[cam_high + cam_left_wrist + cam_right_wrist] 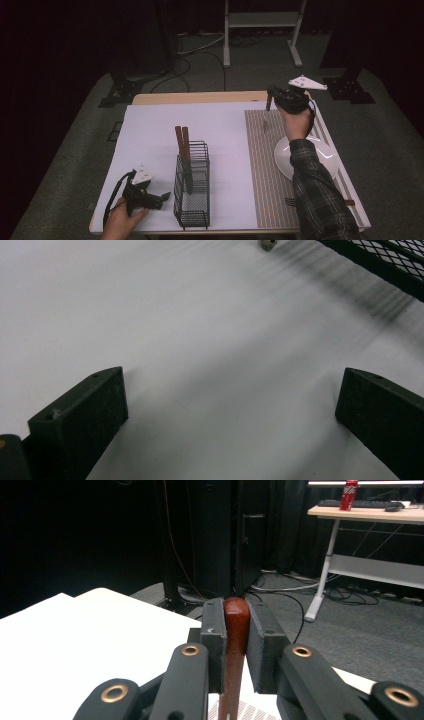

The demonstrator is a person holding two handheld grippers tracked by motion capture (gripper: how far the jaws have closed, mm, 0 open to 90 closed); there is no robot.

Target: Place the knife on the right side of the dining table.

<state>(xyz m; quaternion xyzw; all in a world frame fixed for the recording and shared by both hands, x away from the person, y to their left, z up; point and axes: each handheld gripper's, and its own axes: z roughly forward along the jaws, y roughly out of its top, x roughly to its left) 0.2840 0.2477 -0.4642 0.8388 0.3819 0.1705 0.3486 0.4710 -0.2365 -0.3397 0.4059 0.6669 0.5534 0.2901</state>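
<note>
My right gripper hovers over the far end of the striped placemat, held by a hand with a plaid sleeve. Its jaws are shut on the reddish-brown wooden handle of a utensil, which stands upright between the pads of my right gripper. The utensil's lower end is hard to make out. My left gripper rests near the table's front left, beside the black wire rack. In the left gripper view, my left gripper stands open over bare white table, nothing between its jaws.
Two brown-handled utensils stand upright in the rack. A white plate lies on the placemat under the right forearm, with a fork near the front edge. The rack's corner is close ahead of the left gripper.
</note>
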